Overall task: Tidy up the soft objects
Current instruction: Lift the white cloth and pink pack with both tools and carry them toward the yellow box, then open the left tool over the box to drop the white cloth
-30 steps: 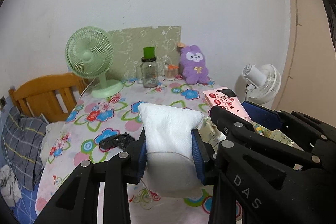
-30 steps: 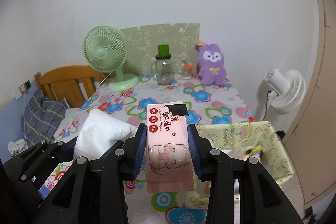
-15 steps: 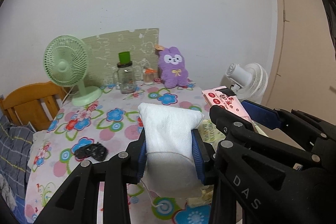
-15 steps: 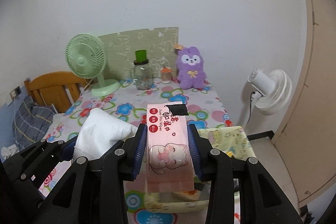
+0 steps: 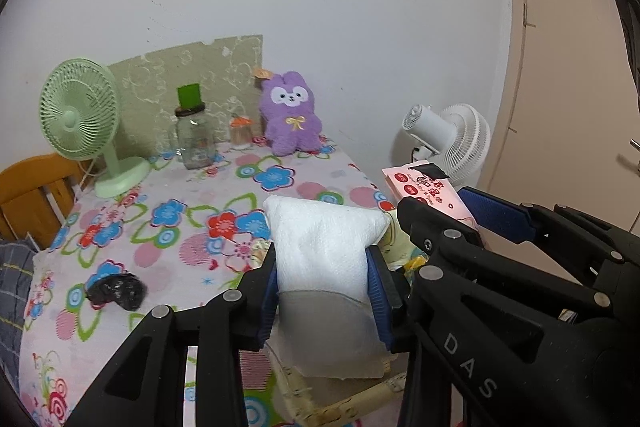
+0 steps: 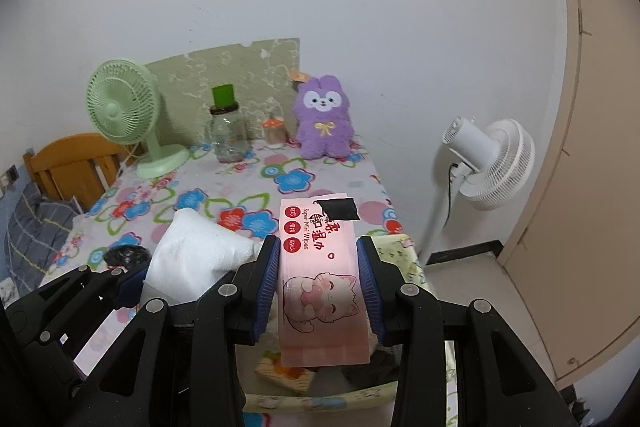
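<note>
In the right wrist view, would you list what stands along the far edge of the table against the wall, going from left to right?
Green fan → glass jar with green lid → small orange-capped bottle → purple plush bunny.

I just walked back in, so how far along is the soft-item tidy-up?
Done: some items already lie in the yellow fabric bin. In hand: left gripper holds a white tissue pack; right gripper holds a pink wipes pack above the bin. Left: the purple plush bunny sits on the table.
</note>
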Available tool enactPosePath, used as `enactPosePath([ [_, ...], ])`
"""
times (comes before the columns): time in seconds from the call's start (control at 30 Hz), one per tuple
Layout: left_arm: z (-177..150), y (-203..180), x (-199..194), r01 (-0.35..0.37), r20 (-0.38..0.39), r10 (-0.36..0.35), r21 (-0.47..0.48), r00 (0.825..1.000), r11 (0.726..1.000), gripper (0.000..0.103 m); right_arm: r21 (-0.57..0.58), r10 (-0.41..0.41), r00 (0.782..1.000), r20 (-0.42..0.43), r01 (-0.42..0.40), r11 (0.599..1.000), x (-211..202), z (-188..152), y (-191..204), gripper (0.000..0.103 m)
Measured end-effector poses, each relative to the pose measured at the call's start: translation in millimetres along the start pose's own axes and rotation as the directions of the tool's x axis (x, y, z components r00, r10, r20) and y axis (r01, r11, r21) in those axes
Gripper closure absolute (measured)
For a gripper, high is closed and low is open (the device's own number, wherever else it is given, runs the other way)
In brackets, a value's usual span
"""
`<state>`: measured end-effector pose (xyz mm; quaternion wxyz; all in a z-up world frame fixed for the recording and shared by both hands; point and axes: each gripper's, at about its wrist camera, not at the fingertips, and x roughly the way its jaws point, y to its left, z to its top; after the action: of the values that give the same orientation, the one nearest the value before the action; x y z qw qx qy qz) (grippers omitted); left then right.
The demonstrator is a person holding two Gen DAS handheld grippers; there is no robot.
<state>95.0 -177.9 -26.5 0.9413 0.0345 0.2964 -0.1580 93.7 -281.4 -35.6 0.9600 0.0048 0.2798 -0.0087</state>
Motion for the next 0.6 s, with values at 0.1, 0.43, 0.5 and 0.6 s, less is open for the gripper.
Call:
enactPosePath([
  [0.1, -1.9, -5.2, 12.5, 0.008, -0.019, -0.008, 0.005, 1.000, 1.000, 0.061, 0.006, -0.007, 1.000, -0.019, 0.007, 1.000, 10.4, -3.3, -8.1, 0.061],
  [0.43, -7.2, -19.2, 41.9, 0.017, -0.071, -0.014, 0.046, 0.997, 0.999, 0.039, 0.037, -0.025, 0.997, -0.075, 0.028, 0.999, 39.1, -13.7, -25.9, 0.061],
  [0.5, -8.3, -20.4, 46.4, 0.013, -0.081, -0.009, 0.053, 0.997, 0.999, 0.032, 0.041, -0.028, 0.996, -0.085, 0.031, 0.999, 42.7, -15.9, -27.2, 0.061],
  [0.6, -9.1, -22.2, 50.7, -0.007, -0.089, 0.014, 0.079, 0.996, 0.997, 0.024, 0.056, -0.023, 0.995, -0.092, 0.028, 0.998, 48.1, -19.6, -29.6, 0.061],
])
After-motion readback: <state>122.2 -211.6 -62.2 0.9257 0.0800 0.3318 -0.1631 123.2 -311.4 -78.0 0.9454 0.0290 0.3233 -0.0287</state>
